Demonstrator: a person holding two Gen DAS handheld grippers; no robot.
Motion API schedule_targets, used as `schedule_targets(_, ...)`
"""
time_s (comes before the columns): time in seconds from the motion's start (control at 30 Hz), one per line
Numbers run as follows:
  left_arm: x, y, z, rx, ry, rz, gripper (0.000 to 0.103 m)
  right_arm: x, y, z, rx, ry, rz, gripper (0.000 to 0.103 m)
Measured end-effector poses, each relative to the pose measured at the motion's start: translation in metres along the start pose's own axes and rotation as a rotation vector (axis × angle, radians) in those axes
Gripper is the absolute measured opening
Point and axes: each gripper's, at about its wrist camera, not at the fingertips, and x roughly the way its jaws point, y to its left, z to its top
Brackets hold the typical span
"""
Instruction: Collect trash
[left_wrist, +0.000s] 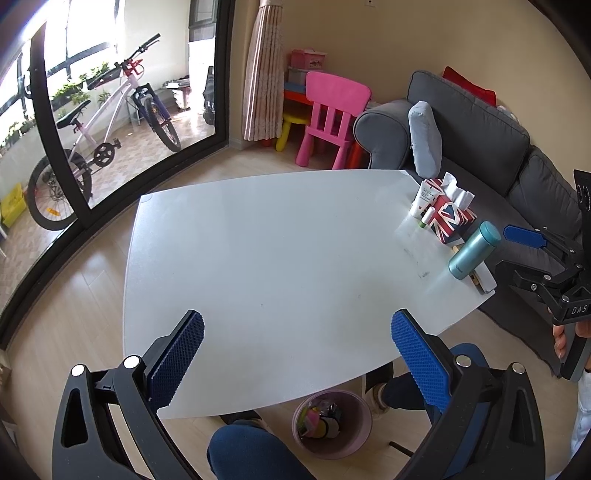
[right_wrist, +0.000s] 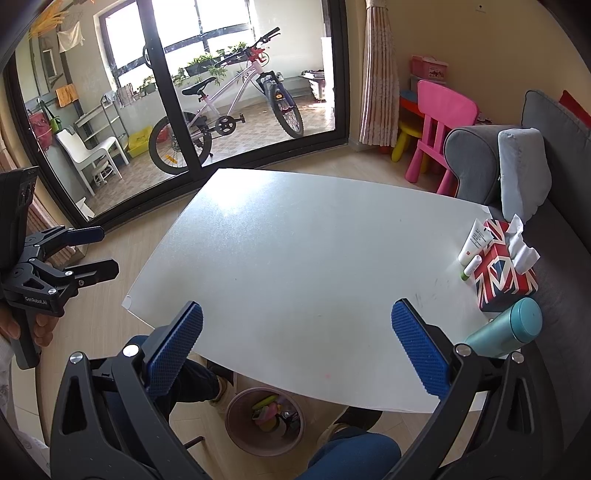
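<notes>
Grippers both hang above the near edge of the white worktop (left_wrist: 277, 240), held out level and aimed across it. The left gripper (left_wrist: 297, 339) fills the bottom of the left wrist view with its jaws released, blue pads wide apart, nothing between them. The right gripper (right_wrist: 297, 332) sits the same way at the bottom of the right wrist view, jaws released and empty. Each shows in the other's camera: the right one at the right edge of the left wrist view, gripped by a hand (left_wrist: 563, 338) around its handle, and the left one at the left edge of the right wrist view, held by a hand (right_wrist: 22, 326).

The trash lies in a pink bin (left_wrist: 332, 424) on the floor, lower centre of both frames, just past the worktop's near edge, between the person's knees. A flag-patterned tissue box (right_wrist: 504, 269), a white tube (right_wrist: 474, 242) and a teal bottle (right_wrist: 508, 325) stand at the worktop's right side
</notes>
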Motion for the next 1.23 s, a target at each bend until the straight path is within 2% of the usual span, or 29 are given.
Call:
schedule_targets(0.9, 0.0027, -0.0033, -0.0014, -0.006, 0.009, -0.007, 0.097, 0.0025, 0.0009, 0.0008, -0.003, 0.002, 0.001, 0.1)
schedule_targets(1.07, 0.0071, -0.0043, 0.0003, 0.0, 0.021, 0.023, 0.097, 0.0035, 0.0026, 0.0, -0.005, 0.004, 0.004, 0.1)
schedule_targets(1.23, 0.004, -0.0003, 0.0022, -0.008, -0.003, 0.019, 0.097, 0.0049, 0.0042, -0.0009, -0.006, 0.004, 0.005, 0.1)
